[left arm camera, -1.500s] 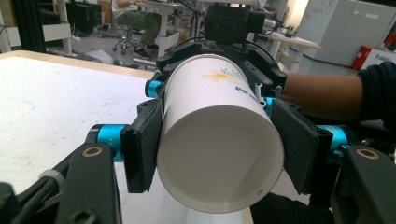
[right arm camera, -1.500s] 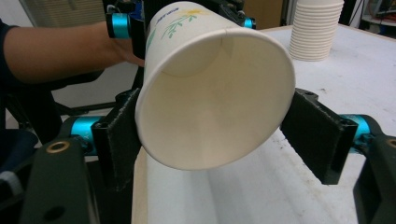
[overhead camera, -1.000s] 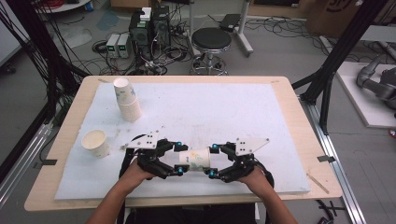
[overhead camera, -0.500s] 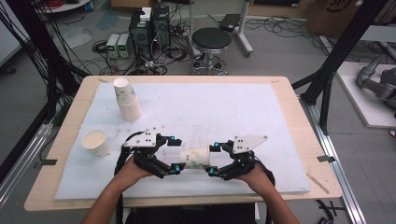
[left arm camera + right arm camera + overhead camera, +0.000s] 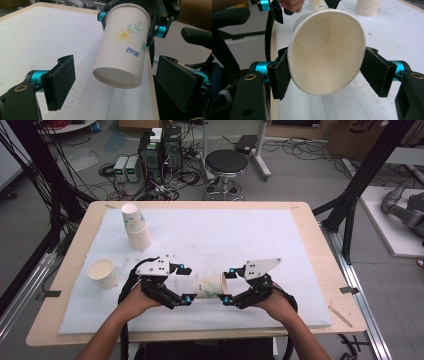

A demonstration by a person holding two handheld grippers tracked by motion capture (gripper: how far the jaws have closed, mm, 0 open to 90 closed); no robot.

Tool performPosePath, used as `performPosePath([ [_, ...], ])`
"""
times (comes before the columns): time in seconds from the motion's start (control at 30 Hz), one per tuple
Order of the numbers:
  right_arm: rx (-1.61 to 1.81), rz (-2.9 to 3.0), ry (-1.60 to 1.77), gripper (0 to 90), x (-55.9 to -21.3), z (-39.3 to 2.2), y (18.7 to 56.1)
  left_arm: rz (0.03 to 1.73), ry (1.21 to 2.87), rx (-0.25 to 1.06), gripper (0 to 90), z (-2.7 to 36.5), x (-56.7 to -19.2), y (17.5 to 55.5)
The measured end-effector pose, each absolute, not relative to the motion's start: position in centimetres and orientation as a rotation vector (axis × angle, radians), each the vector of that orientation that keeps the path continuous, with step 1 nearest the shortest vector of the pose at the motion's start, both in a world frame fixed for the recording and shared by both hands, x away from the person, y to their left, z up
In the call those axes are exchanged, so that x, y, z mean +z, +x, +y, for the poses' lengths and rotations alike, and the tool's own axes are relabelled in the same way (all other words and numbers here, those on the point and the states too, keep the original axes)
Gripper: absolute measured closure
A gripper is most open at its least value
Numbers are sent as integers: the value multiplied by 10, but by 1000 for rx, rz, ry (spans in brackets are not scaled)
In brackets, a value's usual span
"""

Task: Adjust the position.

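Note:
A white paper cup (image 5: 210, 286) with a flower print lies level in the air above the white board, between my two grippers. My right gripper (image 5: 227, 285) is shut on its rim end, and the open mouth (image 5: 327, 50) faces the right gripper view with a pad pressed on each side. My left gripper (image 5: 185, 285) stands open. Its jaws have just swung wide and then eased in slightly. The cup's base (image 5: 116, 77) hangs between the left pads (image 5: 60, 82), clear of both.
A tilted stack of paper cups (image 5: 136, 227) stands at the board's far left. A single upright cup (image 5: 102, 272) stands near the left edge. The white board (image 5: 225, 235) covers most of the wooden table (image 5: 310, 240).
The left jaws were closed on the cup's base one second ago and now stand apart from it. The right gripper keeps its hold. Both hands have barely shifted.

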State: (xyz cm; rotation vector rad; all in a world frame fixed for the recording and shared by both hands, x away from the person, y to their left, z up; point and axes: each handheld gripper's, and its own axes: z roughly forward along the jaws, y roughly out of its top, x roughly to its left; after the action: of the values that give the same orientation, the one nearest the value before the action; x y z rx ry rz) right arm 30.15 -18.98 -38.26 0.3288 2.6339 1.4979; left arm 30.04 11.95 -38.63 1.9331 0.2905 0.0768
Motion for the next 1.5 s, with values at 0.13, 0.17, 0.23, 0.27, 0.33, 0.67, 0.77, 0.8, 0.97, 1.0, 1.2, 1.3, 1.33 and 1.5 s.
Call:
performPosePath([
  [0.13, 1424, 2662, 288, 292, -377, -186, 303, 264, 1998, 94, 171, 115, -384, 301],
  [0.17, 1411, 2670, 275, 292, -376, -184, 304, 261, 2007, 94, 171, 114, -384, 302],
  [0.23, 1376, 2680, 262, 292, -373, -182, 304, 251, 2025, 96, 174, 112, -383, 302],
  [0.27, 1359, 2686, 253, 292, -372, -180, 304, 246, 2030, 96, 175, 110, -383, 302],
  [0.33, 1317, 2699, 229, 291, -369, -177, 304, 242, 2047, 99, 176, 109, -383, 302],
  [0.67, 1163, 2741, 140, 291, -360, -163, 305, 198, 2128, 105, 182, 99, -383, 303],
  [0.77, 1115, 2755, 122, 291, -357, -159, 305, 196, 2134, 103, 182, 97, -382, 304],
  [0.8, 1093, 2759, 121, 291, -357, -158, 306, 197, 2140, 102, 183, 96, -382, 304],
  [0.97, 1036, 2774, 93, 291, -353, -151, 307, 181, 2180, 103, 187, 93, -385, 305],
  [1.0, 1021, 2776, 81, 291, -353, -150, 307, 178, 2183, 101, 188, 92, -386, 305],
  [1.2, 972, 2793, 68, 291, -354, -145, 307, 173, 2202, 97, 194, 90, -388, 305],
  [1.3, 962, 2798, 68, 291, -354, -145, 307, 173, 2207, 93, 195, 89, -388, 306],
  [1.33, 960, 2800, 69, 291, -354, -144, 307, 174, 2209, 94, 196, 88, -389, 306],
  [1.5, 936, 2795, 43, 290, -352, -142, 306, 162, 2227, 86, 202, 83, -390, 307],
])
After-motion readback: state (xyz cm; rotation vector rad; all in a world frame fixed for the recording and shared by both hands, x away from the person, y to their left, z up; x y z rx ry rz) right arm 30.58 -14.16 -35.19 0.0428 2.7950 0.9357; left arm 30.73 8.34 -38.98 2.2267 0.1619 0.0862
